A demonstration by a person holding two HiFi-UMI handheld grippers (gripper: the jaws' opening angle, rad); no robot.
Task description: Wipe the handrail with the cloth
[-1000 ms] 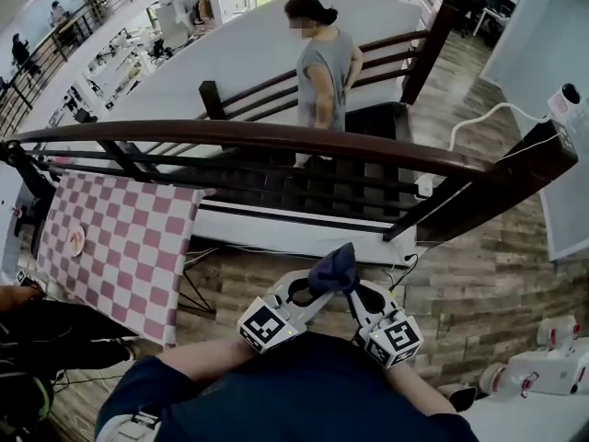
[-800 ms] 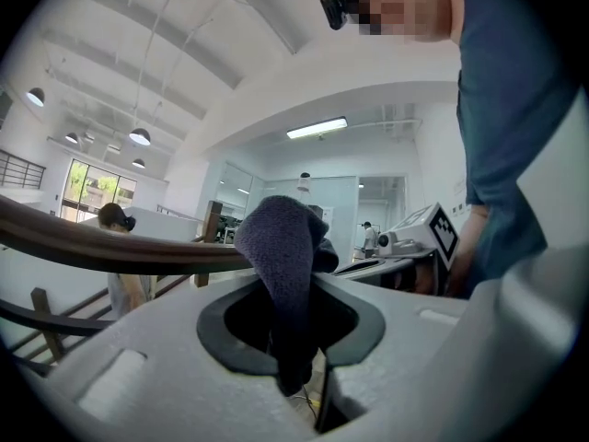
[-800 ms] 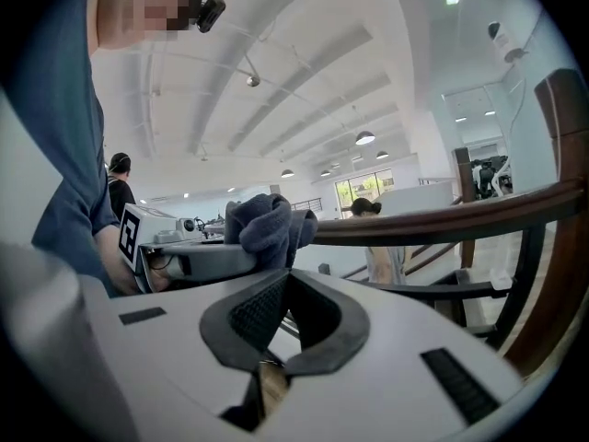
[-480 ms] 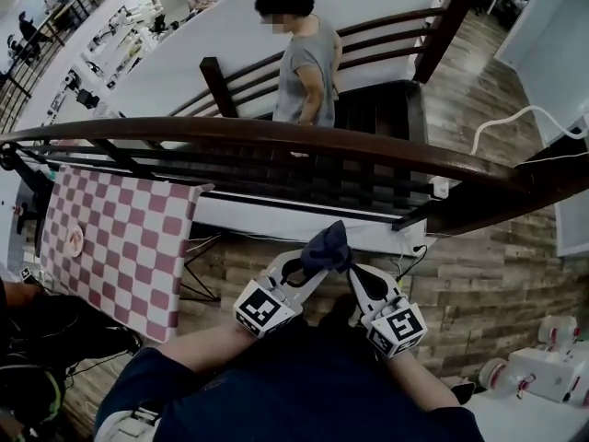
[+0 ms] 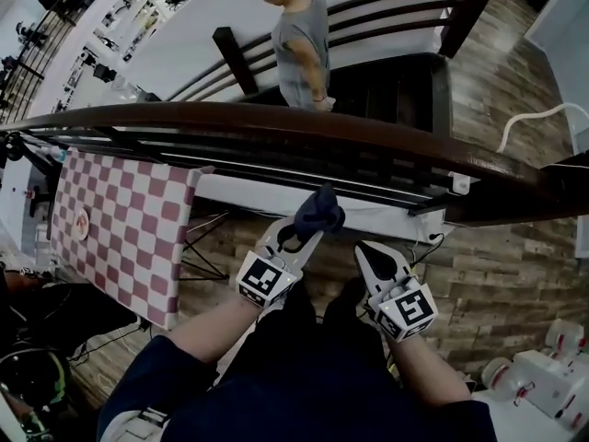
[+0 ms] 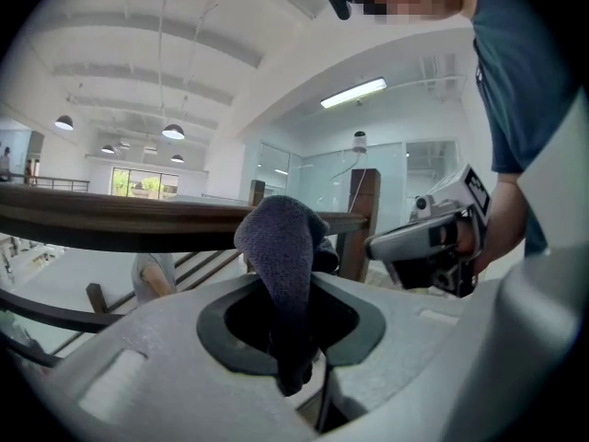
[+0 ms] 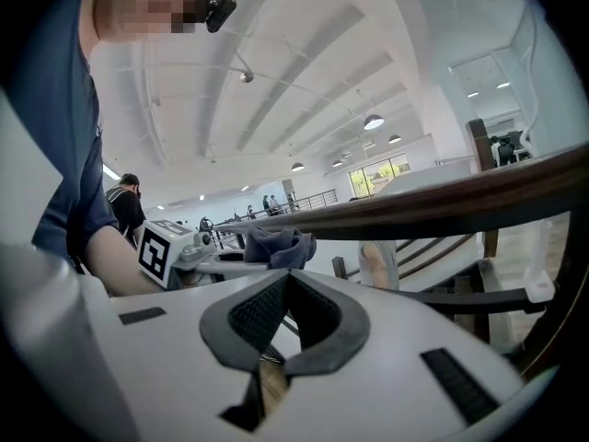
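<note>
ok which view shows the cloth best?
Left gripper view: the cloth fills the centre, pinched between the left gripper's jaws. Head view shows it small, bunched at the jaw tips short of the handrail. Right gripper view shows just a distant bunch.

This is an open, two-level workplace, part office and part lab. A dark wooden handrail [image 5: 304,127] edges a landing with a plank floor [image 5: 515,284] above a staircase [image 5: 386,86]. On the level below are benches [image 5: 129,26] crowded with equipment. Glass partitions [image 6: 313,178] and hanging lamps [image 6: 173,132] sit under a high white ceiling [image 7: 304,53].
</note>
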